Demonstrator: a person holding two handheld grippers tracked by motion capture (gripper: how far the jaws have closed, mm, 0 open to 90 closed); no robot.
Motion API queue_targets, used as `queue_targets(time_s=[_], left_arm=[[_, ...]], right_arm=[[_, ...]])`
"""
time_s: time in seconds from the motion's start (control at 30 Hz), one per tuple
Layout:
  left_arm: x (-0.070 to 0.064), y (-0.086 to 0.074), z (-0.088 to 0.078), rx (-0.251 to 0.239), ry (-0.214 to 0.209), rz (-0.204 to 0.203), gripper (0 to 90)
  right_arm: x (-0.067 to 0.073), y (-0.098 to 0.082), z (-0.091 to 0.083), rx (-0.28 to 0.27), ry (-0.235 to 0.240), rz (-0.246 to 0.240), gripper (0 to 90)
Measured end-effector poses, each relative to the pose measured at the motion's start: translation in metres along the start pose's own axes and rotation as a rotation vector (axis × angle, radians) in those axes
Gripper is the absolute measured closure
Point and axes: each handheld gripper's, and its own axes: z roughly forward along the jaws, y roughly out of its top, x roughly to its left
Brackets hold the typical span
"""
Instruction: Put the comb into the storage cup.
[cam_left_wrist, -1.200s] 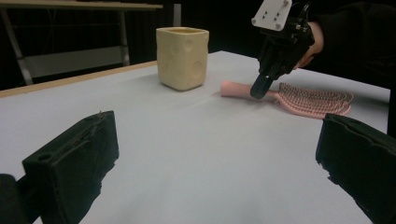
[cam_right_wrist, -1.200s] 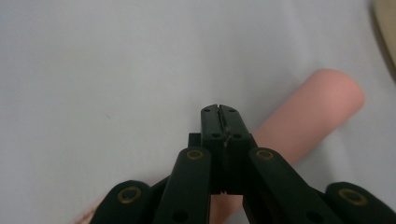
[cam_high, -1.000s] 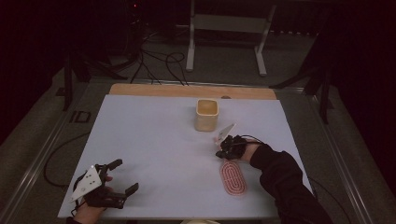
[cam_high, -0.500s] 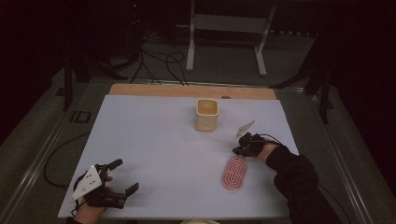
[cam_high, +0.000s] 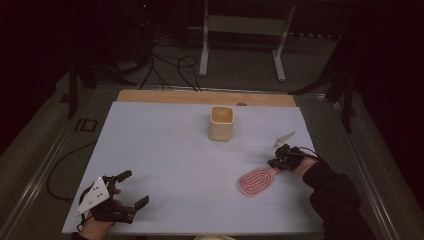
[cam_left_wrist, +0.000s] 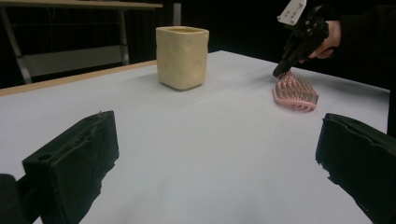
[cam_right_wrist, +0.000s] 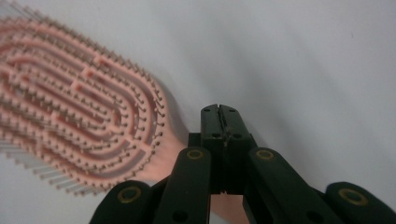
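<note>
- From the high view, a pale table (cam_high: 165, 165) carries a cream square cup (cam_high: 221, 122) near its far middle and a pink hairbrush (cam_high: 256, 181) toward the near right, well apart from the cup.
- The right gripper (cam_high: 279, 161) sits at the hairbrush's handle end, held by a hand in a dark sleeve (cam_high: 334, 192); from above, how its jaws stand cannot be told.
- The right gripper view settles that: the right gripper (cam_right_wrist: 219, 111) has its jaws pressed together, with the pink handle passing beneath them, and the hairbrush (cam_right_wrist: 79, 102) lies bristles up on the table.
- The left gripper (cam_high: 131, 189) rests at the near left corner of the table, jaws spread and holding nothing.
- The left gripper view shows its two black jaws wide apart over bare table, and beyond them the cup (cam_left_wrist: 182, 57) with a dimpled wall.
- In that same view, the hairbrush (cam_left_wrist: 295, 93) shows from the side, bristles standing up, with the right gripper (cam_left_wrist: 280, 71) tilted down onto its far end.
</note>
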Motion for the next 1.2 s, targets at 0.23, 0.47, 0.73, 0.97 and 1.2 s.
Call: queue_targets(time_s=[0.23,0.47,0.73,0.97,1.2], left_arm=[[0.0,0.0,0.0,0.0,-0.001,-0.004,0.1],[0.0,0.0,0.001,-0.002,-0.001,-0.007,0.1],[0.001,0.0,0.001,-0.003,0.004,-0.009,0.1],[0.002,0.001,0.001,0.003,0.022,-0.006,0.1],[0.002,0.001,0.001,0.004,0.034,-0.007,0.1]], right_arm=[[0.005,-0.021,-0.01,-0.004,-0.018,0.032,90.0],[0.015,-0.04,-0.021,-0.004,-0.035,0.068,90.0],[0.03,-0.054,-0.027,-0.013,-0.057,0.113,90.0],[0.039,-0.064,-0.03,-0.023,-0.057,0.149,90.0],[0.048,-0.069,-0.033,-0.025,-0.063,0.157,90.0]])
